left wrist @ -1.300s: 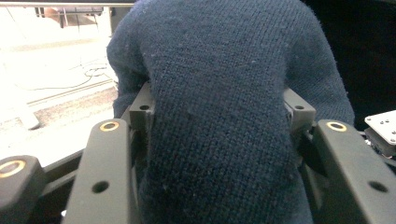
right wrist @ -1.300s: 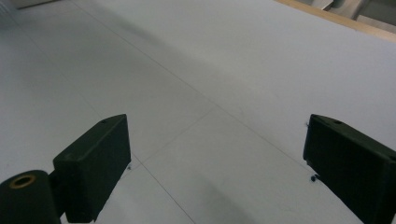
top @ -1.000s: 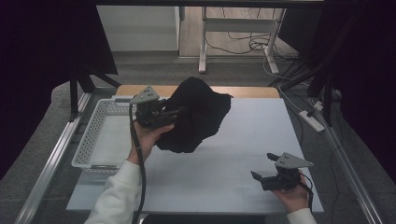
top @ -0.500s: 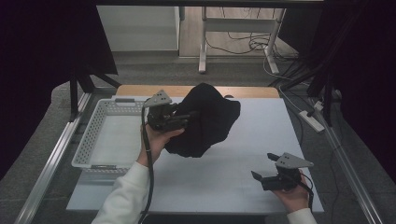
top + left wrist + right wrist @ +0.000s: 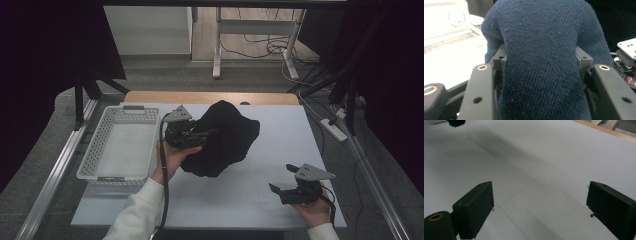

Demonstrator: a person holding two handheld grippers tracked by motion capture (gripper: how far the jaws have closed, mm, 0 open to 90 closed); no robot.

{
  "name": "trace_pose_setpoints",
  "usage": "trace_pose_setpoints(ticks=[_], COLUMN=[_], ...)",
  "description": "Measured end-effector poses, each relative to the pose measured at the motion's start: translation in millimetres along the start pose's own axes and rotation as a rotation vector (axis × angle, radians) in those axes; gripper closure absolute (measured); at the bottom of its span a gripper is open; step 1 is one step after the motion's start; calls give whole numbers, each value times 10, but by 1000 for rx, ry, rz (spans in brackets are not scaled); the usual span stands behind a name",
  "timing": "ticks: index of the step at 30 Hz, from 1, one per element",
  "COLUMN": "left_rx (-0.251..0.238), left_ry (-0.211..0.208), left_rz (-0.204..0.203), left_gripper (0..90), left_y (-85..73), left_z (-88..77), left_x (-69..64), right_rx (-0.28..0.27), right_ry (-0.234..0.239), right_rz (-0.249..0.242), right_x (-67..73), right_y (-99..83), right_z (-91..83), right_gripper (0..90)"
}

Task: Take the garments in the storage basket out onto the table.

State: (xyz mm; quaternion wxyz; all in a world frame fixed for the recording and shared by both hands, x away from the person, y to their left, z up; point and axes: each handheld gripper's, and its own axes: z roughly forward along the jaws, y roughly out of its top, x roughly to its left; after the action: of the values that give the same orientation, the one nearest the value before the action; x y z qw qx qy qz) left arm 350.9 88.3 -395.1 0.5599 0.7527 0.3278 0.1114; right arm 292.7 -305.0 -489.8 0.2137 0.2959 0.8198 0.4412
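Dark blue knitted wool made up the sweater (image 5: 224, 137), the biggest loose thing on the white table (image 5: 280, 130), and it hung bunched over the middle of that table, its lower folds seemingly brushing the surface, though I could not be sure. I kept it up in a heap because I judged it was meant either to be spread flat or to go into the basket (image 5: 90, 156), which stood just beside it on my left with its floor bare and ready.

My left gripper (image 5: 202, 135) held the sweater; in the left gripper view a thick fold of the knit (image 5: 541, 75) filled the space between the two jaws, which stood about half apart because the bundled cloth would not let them close further. I gripped a fat fold, not an edge, so that the whole weight would come along without slipping.

My right gripper (image 5: 286, 180) rested low near the front right corner of the table, well apart from the sweater. Its jaws stood wide with nothing between them except bare tabletop (image 5: 544, 170), kept ready, I think, to take a second hold on the cloth.
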Motion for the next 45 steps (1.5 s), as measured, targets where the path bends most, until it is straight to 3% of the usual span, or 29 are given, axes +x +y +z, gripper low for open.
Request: trace_pose_setpoints(ticks=[19, 22, 30, 45], left_rx=[120, 162, 266, 290], left_ry=[-7, -8, -1, 1], left_rz=[-14, 9, 23, 28], left_gripper=[456, 454, 447, 434], left_y=[-364, -429, -625, -695], left_z=[305, 395, 660, 735], left_x=[4, -32, -52, -50], right_rx=[0, 3, 7, 6], right_ry=[-1, 3, 5, 6], right_rz=[0, -2, -6, -3], right_x=[-4, -2, 1, 4], right_y=[-2, -5, -11, -12], right_z=[-5, 0, 3, 11], right_gripper=[73, 73, 73, 73])
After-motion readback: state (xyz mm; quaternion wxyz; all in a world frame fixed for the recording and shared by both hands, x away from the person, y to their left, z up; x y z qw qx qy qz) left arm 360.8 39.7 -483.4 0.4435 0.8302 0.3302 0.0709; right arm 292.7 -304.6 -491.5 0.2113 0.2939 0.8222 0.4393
